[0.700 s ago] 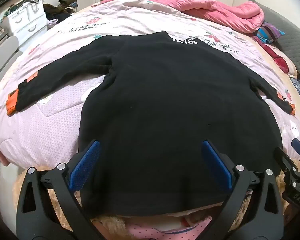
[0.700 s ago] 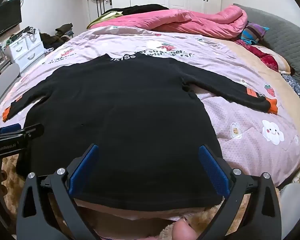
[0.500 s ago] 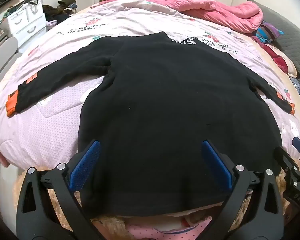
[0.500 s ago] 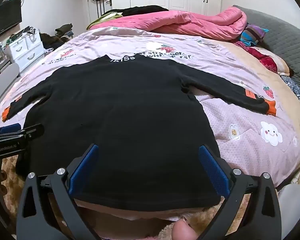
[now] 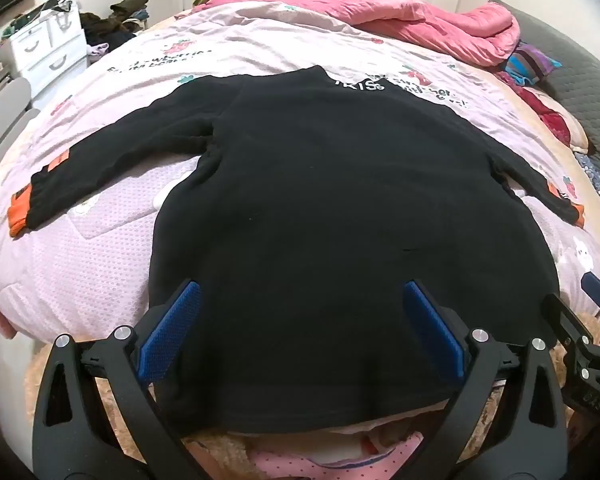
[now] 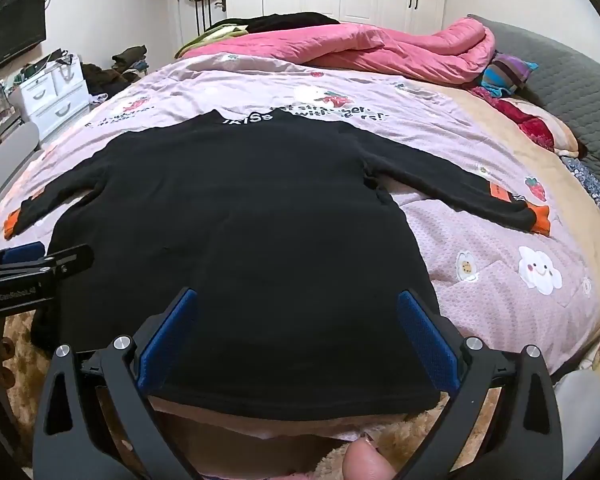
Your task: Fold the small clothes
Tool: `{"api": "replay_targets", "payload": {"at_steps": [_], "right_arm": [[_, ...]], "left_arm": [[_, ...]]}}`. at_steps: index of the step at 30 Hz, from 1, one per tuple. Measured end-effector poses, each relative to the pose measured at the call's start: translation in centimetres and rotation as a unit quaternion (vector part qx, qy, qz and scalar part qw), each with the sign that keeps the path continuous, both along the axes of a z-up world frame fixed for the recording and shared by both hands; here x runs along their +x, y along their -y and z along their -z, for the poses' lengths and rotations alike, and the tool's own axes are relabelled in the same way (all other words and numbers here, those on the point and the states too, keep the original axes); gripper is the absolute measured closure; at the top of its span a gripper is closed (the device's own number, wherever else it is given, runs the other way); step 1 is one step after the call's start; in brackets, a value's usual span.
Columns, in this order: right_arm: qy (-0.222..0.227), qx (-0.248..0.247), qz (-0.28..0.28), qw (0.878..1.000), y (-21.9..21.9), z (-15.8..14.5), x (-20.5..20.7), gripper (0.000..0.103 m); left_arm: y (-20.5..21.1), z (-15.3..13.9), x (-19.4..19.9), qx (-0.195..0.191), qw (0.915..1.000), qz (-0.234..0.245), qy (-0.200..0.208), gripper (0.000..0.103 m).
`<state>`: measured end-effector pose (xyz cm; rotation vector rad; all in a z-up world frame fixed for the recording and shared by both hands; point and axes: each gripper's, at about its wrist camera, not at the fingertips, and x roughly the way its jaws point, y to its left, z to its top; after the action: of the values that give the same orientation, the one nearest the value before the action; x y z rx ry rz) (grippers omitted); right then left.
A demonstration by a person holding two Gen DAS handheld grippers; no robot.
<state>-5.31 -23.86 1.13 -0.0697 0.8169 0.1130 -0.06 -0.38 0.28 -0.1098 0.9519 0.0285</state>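
Black long-sleeved top (image 5: 340, 216) spread flat on the bed (image 5: 92, 264), sleeves out to both sides, hem hanging just over the near edge. Looks soft, light, fleecy; likely to sag and drape, not slip. Left tool (image 5: 300, 332) and right tool (image 6: 296, 336) both spread wide, poised above the hem, gripping nothing. Best hold probably the two hem corners, or an orange cuff (image 6: 540, 220) at the far end of a sleeve, pinching both layers together to stop the fabric bunching.
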Motion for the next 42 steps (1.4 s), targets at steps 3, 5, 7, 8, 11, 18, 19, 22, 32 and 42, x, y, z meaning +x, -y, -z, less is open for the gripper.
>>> {"api": "replay_targets", "payload": {"at_steps": [3,5,7,8,11,18,19,22,32,42], "right_arm": [[0.001,-0.001,-0.001,1.000,-0.05,0.10,0.08,0.004],[0.002,0.000,0.000,1.000,-0.01,0.10,0.04,0.004],[0.002,-0.001,0.000,1.000,-0.08,0.10,0.04,0.004],[0.003,-0.001,0.000,1.000,-0.11,0.10,0.03,0.004],[0.005,-0.001,-0.001,1.000,-0.12,0.08,-0.02,0.004],[0.007,-0.002,-0.002,1.000,-0.21,-0.02,-0.18,0.004],[0.007,-0.001,-0.003,1.000,-0.24,-0.05,-0.21,0.004],[0.008,-0.003,-0.003,1.000,-0.33,-0.07,-0.23,0.004],[0.007,-0.004,-0.003,1.000,-0.55,-0.08,-0.20,0.004],[0.008,-0.004,-0.004,1.000,-0.56,-0.05,-0.27,0.004]], "left_arm": [[0.06,-0.12,-0.05,0.000,1.0000,0.002,0.001,0.008],[0.09,-0.13,-0.10,0.001,1.0000,0.003,0.002,0.008],[0.05,-0.14,-0.09,0.001,1.0000,0.003,0.001,0.008],[0.05,-0.14,-0.09,0.001,1.0000,0.003,0.001,0.008],[0.12,-0.20,-0.12,0.003,1.0000,0.002,0.003,0.008],[0.18,-0.29,-0.10,0.004,1.0000,0.002,0.004,0.008],[0.18,-0.31,-0.10,0.004,1.0000,0.002,0.004,0.008],[0.16,-0.39,-0.06,0.004,1.0000,0.003,0.006,0.008],[0.13,-0.52,-0.01,0.002,1.0000,0.005,0.008,0.008],[0.14,-0.55,-0.02,0.003,0.9999,0.005,0.009,0.008]]}}
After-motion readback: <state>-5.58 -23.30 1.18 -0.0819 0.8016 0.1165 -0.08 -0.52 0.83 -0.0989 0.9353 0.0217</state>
